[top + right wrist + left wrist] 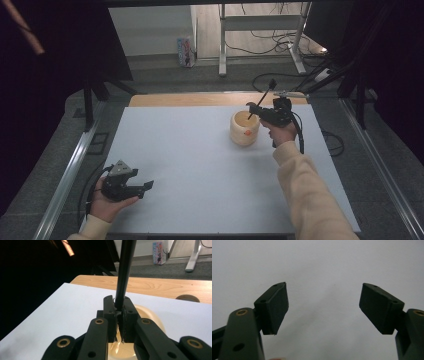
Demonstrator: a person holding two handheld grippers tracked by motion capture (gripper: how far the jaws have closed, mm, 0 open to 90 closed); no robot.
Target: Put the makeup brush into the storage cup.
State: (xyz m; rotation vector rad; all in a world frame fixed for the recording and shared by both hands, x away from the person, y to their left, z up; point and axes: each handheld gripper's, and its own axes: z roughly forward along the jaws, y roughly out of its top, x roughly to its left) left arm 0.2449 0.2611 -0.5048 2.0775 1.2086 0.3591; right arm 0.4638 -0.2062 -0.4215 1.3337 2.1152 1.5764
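The right gripper is clamped on a black stick just above the cup. The stick's lower tip is at the cup mouth, its long axis tilting up and away toward the table's far edge. Insertion looks begun; lowering and letting go remain. The left gripper rests spread wide, holding nothing, well apart.

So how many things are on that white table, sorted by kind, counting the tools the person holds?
Hand-held grippers: 2, the left hand-held gripper and the right hand-held gripper
Cream cups: 1, the cream cup
Black sticks: 1, the black stick
Total: 4
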